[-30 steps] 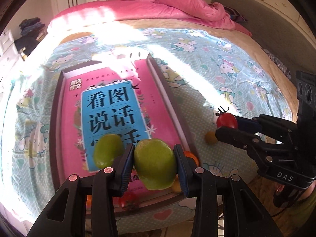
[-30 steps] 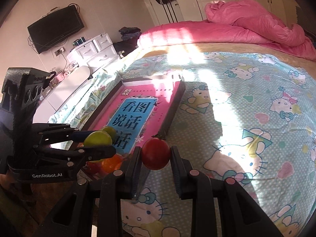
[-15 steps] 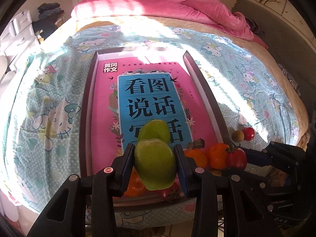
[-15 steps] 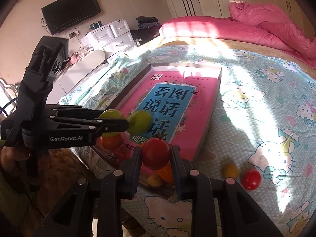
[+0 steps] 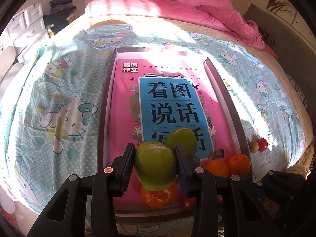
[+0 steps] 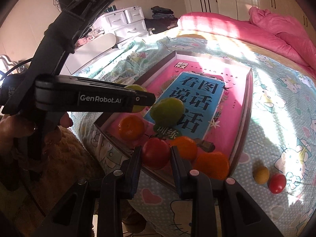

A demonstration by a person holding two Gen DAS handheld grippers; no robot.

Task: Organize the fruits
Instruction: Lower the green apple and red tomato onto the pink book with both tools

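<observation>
My left gripper [image 5: 155,166] is shut on a green fruit [image 5: 156,165] and holds it above the near end of the tray [image 5: 103,106]. A second green fruit [image 5: 182,141] and three oranges [image 5: 216,167] lie in the tray on the pink book [image 5: 126,102]. My right gripper [image 6: 156,158] is shut on a red tomato [image 6: 156,156] over the tray's near corner [image 6: 118,138]. In the right wrist view the left gripper [image 6: 142,100] shows at left with its green fruit [image 6: 135,87] partly hidden. A small yellow fruit [image 6: 261,174] and a small red tomato [image 6: 277,183] lie on the bedsheet outside the tray.
The tray lies on a bed with a Hello Kitty sheet [image 5: 59,102]. A pink duvet [image 5: 197,13] is piled at the far end. White drawers [image 6: 128,22] stand beside the bed. The bed's near edge runs just below the tray.
Both grippers have moved left over the tray's near end, each still holding its fruit. The right gripper has gone from beside the tray to over its near corner.
</observation>
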